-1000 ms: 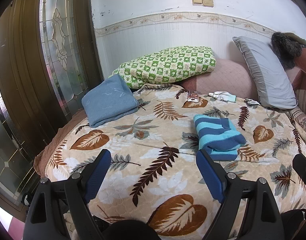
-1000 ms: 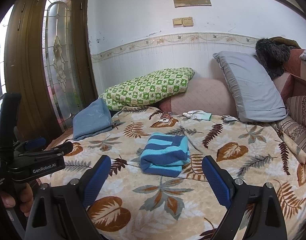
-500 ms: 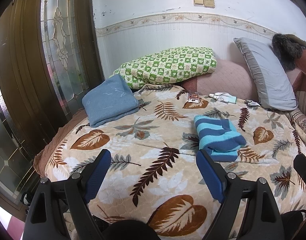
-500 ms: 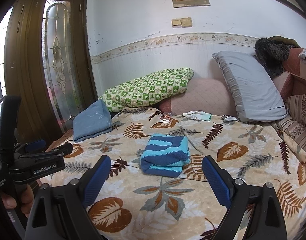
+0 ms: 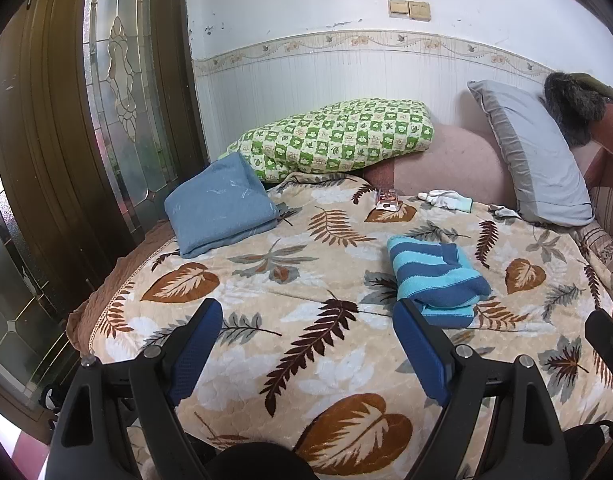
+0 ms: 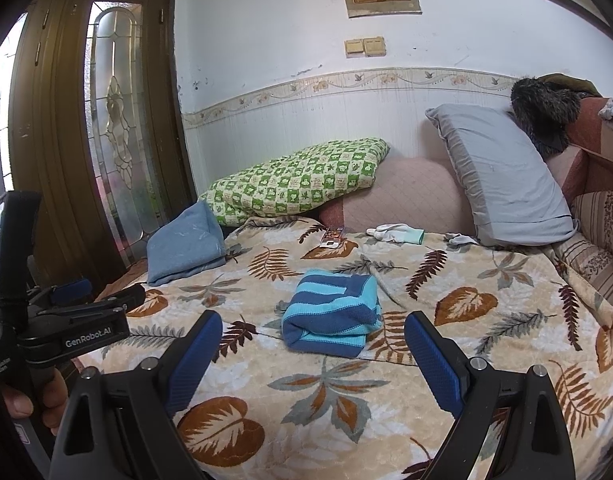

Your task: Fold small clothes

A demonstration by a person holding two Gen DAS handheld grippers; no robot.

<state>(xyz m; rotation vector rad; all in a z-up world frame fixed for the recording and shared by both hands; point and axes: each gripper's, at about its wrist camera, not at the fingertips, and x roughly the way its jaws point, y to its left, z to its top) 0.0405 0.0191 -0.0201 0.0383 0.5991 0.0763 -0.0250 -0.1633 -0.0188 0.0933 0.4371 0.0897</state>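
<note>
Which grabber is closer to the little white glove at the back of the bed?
Probably the right gripper. The white glove lies toward the right, near the grey pillow, and nothing sits between its open jaws. The left gripper is open too.

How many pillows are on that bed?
2. The green checked pillow lies against the wall at the far left, partly on a pink cushion. The grey pillow leans upright at the far right. Others may be hidden behind them.

light: soft daylight, left glass door [image 5: 118, 92] | focus: sharp | edges: fisheye-curved, dark corners
</note>
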